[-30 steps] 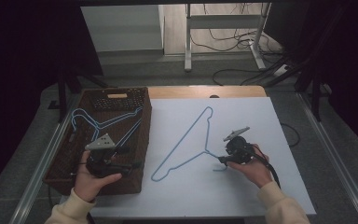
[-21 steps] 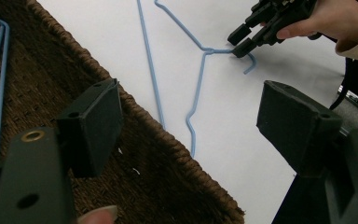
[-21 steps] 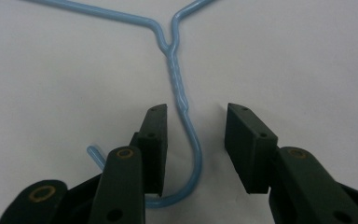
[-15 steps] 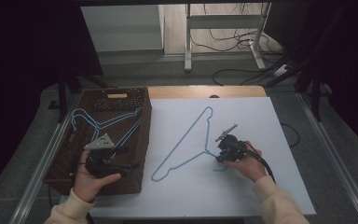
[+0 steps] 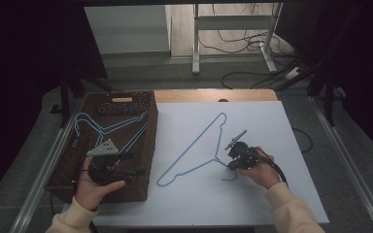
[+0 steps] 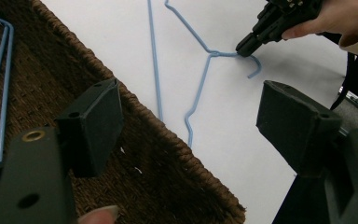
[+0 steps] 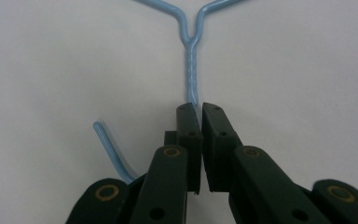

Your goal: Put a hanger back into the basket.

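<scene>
A light blue wire hanger (image 5: pixel 189 148) lies flat on the white tabletop (image 5: pixel 272 126). My right gripper (image 5: pixel 229 166) is at its twisted neck (image 7: pixel 191 74), just above the hook. Its jaws have just been closing and now stand shut on the neck wire (image 7: pixel 199 108), and the hook's end (image 7: pixel 105 140) curls out to their left. The left gripper view shows that grip from across the table (image 6: pixel 242 46). My left gripper (image 5: pixel 133 164) hovers open over the wicker basket (image 5: pixel 151 141), with nothing between its jaws (image 6: pixel 191 100).
A second blue hanger (image 5: pixel 108 127) lies inside the dark brown basket at the table's left. The basket's woven rim (image 6: pixel 168 172) runs diagonally beneath my left gripper. Cables and a metal stand's legs (image 5: pixel 233 68) are on the floor beyond the table.
My right gripper slid left to the hanger's neck and its jaws closed on the wire. The left hand and gripper stayed where they were.
</scene>
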### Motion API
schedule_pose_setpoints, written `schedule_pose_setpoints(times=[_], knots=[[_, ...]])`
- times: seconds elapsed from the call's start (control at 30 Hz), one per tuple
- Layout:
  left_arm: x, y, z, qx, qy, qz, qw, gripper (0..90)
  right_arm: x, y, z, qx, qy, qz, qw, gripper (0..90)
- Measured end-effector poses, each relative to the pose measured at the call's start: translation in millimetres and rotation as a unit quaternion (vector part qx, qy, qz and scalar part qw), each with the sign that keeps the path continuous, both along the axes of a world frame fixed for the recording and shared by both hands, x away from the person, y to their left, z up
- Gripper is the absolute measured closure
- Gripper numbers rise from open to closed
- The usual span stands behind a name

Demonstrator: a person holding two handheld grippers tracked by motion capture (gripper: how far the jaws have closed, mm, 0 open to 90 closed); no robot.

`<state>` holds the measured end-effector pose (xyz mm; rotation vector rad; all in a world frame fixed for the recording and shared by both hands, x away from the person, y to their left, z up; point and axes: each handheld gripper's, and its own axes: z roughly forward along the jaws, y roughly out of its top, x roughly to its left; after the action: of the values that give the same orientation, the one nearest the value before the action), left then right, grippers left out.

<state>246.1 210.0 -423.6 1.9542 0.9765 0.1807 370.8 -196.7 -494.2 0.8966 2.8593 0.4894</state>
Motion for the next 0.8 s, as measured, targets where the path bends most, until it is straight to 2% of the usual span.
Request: schedule_pose_setpoints(times=[0.27, 0.57, 0.8], knots=[[-1.2, -5.8, 0.4, 0.003, -0.001, -0.007, 1.0, 22.8, -8.3, -7.2, 15.1, 0.021, 0.0, 0.004, 0.9998, 87.0], [-1.4, -15.9, 0.7, 0.008, 0.0, -0.018, 0.9998, 23.1, -17.5, -19.2, 31.1, 0.034, 0.001, -0.004, 0.9994, 87.2], [-0.5, -36.5, 4.9, 0.012, -0.003, -0.043, 0.999, 23.3, -22.3, -26.2, 38.7, 0.038, 0.004, -0.007, 0.9992, 87.2]])
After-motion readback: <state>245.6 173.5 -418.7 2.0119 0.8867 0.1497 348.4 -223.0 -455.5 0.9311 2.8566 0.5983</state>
